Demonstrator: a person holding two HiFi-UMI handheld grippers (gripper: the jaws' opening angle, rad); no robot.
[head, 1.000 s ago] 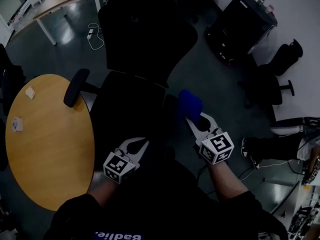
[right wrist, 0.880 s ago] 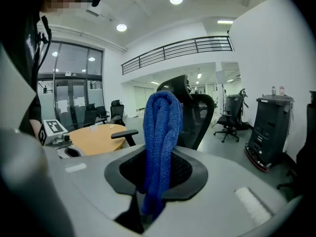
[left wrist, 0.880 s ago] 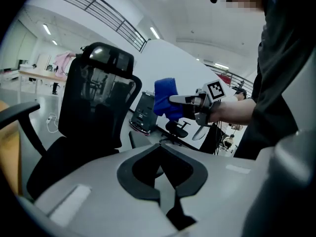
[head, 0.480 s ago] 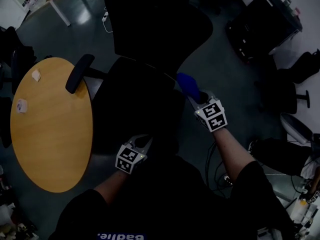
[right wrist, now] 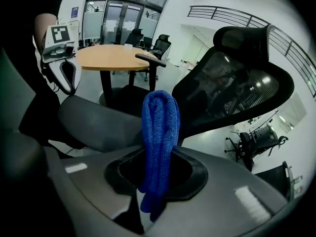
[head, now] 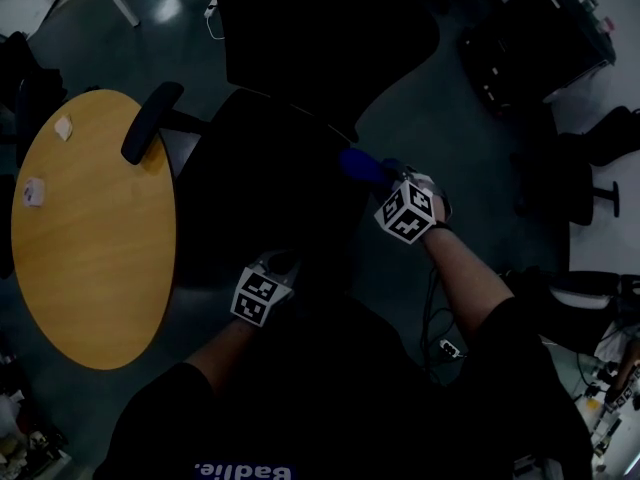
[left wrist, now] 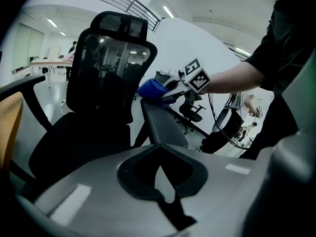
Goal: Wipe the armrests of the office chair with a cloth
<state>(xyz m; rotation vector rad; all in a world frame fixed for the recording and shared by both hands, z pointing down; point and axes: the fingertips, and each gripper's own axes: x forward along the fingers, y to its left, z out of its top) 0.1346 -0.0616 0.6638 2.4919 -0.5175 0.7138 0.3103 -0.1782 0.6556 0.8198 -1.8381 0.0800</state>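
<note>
The black office chair (head: 270, 168) stands in front of me, backrest away. Its left armrest (head: 150, 120) juts toward the round table. My right gripper (head: 388, 180) is shut on a folded blue cloth (head: 360, 164) and holds it on the far end of the grey right armrest (left wrist: 160, 125), near the backrest. In the right gripper view the cloth (right wrist: 159, 132) hangs out between the jaws of the gripper (right wrist: 158, 152) over that armrest (right wrist: 98, 122). My left gripper (head: 280, 265) sits low by the seat's front edge; its jaws (left wrist: 159, 146) are shut with nothing in them.
A round wooden table (head: 90, 238) with two small items is close on the chair's left. A black cabinet (head: 540, 38) and another chair's base (head: 590, 168) stand at the right. Cables (head: 440, 338) lie on the floor beside my right arm.
The right gripper has slid the cloth forward along the right armrest toward the backrest. The left gripper's jaws, apart a second ago, have come together.
</note>
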